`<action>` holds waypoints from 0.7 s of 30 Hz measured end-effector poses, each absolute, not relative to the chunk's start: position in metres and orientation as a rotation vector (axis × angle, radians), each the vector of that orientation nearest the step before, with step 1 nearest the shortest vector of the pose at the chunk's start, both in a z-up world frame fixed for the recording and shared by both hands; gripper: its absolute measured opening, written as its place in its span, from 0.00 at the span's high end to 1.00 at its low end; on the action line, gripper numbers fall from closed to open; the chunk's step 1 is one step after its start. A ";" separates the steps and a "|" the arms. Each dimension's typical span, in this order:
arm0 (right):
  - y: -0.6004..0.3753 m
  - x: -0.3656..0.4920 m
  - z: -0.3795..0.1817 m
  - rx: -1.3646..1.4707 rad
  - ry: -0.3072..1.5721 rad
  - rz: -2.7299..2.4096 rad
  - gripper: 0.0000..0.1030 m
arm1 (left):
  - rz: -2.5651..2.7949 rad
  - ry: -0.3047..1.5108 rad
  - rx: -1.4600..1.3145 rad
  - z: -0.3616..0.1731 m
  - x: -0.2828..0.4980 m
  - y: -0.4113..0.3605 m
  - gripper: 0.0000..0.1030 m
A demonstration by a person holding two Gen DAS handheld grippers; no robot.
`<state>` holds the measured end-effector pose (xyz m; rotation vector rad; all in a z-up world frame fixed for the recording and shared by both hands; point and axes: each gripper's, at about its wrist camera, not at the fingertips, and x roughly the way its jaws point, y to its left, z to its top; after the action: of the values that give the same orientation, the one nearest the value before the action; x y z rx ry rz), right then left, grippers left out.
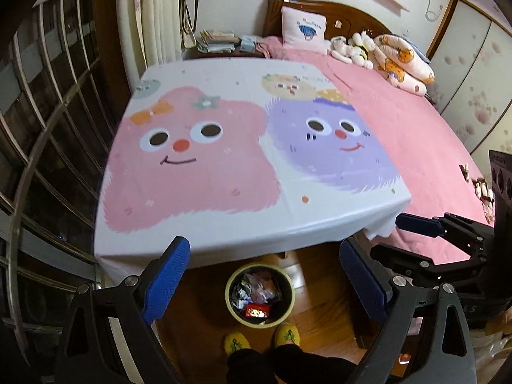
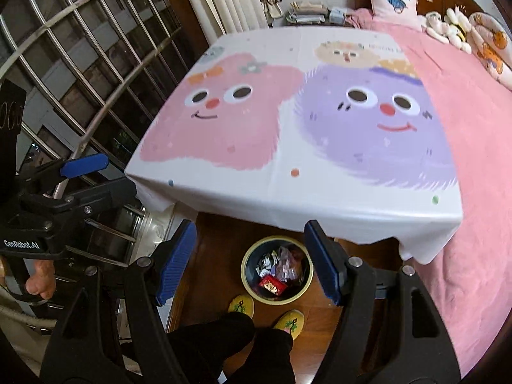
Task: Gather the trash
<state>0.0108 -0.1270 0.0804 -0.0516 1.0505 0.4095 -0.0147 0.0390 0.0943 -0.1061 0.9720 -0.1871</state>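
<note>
A round waste bin (image 1: 260,294) stands on the wooden floor just in front of the table's near edge, holding crumpled wrappers and a red packet (image 1: 257,311). The table wears a cartoon tablecloth (image 1: 198,160). Above the bin, the left gripper (image 1: 260,284) has its jaws spread wide with nothing between them, and the right gripper (image 2: 249,262) is likewise wide apart and holding nothing. Yellow slippers (image 2: 241,306) sit right beside the bin's near rim.

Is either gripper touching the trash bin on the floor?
Apart. In both wrist views the open left gripper and right gripper frame the trash bin far below, nothing between their fingers.
</note>
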 end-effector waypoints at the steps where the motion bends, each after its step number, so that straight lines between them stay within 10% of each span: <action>1: -0.128 0.010 0.084 -0.051 1.044 0.411 0.34 | -0.182 0.963 -0.102 0.099 -0.017 0.039 0.07; 21: -0.117 -0.004 0.132 -0.071 0.914 0.405 0.34 | -0.128 0.890 -0.078 0.129 -0.026 0.026 0.08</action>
<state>-0.0044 -0.1175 0.1317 -0.0711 0.9139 0.4051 -0.0257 0.0262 0.1294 -0.0780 0.8899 -0.1282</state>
